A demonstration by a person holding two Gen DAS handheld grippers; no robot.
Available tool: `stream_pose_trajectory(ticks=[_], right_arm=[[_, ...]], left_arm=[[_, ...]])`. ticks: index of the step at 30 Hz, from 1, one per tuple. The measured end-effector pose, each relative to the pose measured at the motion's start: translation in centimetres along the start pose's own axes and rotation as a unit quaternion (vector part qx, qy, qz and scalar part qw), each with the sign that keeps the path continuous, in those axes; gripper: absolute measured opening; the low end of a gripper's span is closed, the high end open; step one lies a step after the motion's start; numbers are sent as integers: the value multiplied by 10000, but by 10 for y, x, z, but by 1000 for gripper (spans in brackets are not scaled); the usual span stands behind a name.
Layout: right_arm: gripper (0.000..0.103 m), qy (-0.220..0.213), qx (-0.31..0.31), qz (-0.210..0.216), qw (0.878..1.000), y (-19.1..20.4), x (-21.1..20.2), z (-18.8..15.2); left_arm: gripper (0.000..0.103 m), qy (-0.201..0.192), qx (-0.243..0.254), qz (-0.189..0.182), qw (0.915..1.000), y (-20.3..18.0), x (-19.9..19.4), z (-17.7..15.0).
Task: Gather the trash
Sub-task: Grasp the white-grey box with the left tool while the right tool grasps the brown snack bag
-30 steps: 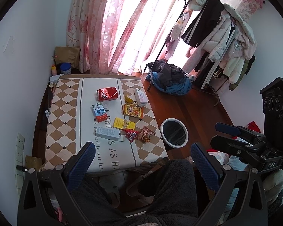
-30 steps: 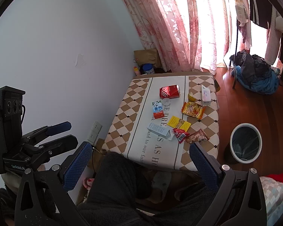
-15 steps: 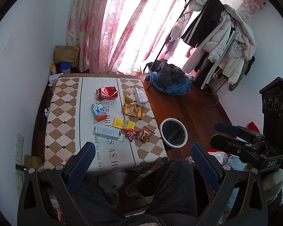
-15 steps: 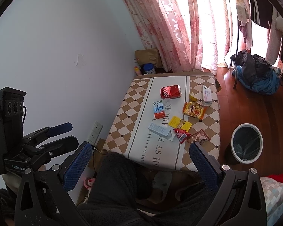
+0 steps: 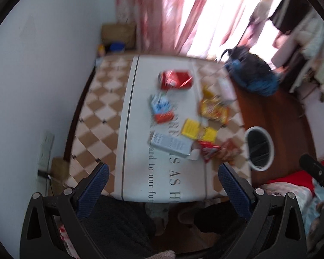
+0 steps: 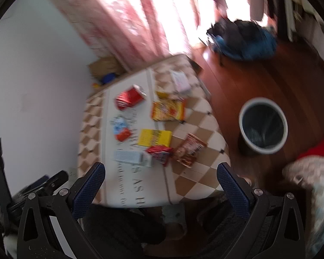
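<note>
On the table point(image 5: 101, 116), wrappers point(image 5: 209, 133) lie beyond both wide, empty tools point(image 5: 163, 182) point(image 6: 161, 180).

A: Trash?
B: All flat on the bench point(image 6: 196, 181): crushed red can point(image 6: 130, 97) far end, blue-orange carton point(image 6: 121, 129), orange snack bag point(image 6: 168, 110), yellow packet point(image 6: 155, 137), pale box point(image 6: 131, 158), red wrapper point(image 6: 158, 152) touching brown wrapper point(image 6: 189, 151).
A: Bin?
B: White-rimmed trash bin point(image 6: 263, 125), upright on the floor beside the bench.
</note>
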State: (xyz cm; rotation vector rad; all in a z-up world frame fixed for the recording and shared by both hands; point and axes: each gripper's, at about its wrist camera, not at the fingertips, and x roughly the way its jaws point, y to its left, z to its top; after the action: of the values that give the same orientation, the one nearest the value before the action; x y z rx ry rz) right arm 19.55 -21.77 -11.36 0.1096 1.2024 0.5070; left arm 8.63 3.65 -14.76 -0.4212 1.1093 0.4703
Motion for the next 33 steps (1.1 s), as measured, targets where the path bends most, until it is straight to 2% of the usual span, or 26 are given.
stream_pose_trajectory(ticks=[4,8,10,12,15,16,17,20,22,24,26,28,29,31,33], right_arm=[[103,498,615,-329,9963,-34,80,5],[102,760,1029,-514,9904,-53,132,2],[97,800,1188,-531,9883,-58,152,4],[89,825,1348,-568,9858,-64,167,7],[86,848,1527,-552,9831,-69,183,11],[86,871,1566,-542,9823,-69,188,12],[86,911,1622,-538,9811,-70,193,14],[86,1055,1733,-532,9778,-70,208,14],[86,1123,1730,-532,9771,-67,216,13],[86,1148,1688,-550,9774,-64,222,13],[86,1215,1649,-577,9771,-59,230,12],[86,1260,1579,-611,9775,-54,236,11],[86,1266,1521,-659,9780,-51,239,11],[86,1268,1402,-784,9788,-46,242,10],[86,1269,1255,-952,9793,-39,246,10]], left_arm=[[103,788,-646,-47,9948,2,76,11],[101,1461,-1446,-350,9780,2,138,17],[96,1699,-1833,-500,9670,0,166,20],[96,1801,-2026,-572,9609,-1,181,26],[95,1903,-2302,-630,9523,-4,205,33],[88,1976,-2405,-616,9483,-4,213,33],[73,2021,-2460,-599,9461,-4,219,34],[50,2138,-2616,-551,9396,0,232,33],[44,2059,-2520,-500,9443,1,229,32],[40,1971,-2110,-336,9568,-2,221,32],[39,1882,-1474,-134,9709,-5,212,29],[39,1821,-816,135,9798,-8,204,25],[39,1741,-317,355,9836,-11,200,22],[39,1637,325,662,9837,-11,195,15],[39,1634,469,683,9831,-8,197,13]])
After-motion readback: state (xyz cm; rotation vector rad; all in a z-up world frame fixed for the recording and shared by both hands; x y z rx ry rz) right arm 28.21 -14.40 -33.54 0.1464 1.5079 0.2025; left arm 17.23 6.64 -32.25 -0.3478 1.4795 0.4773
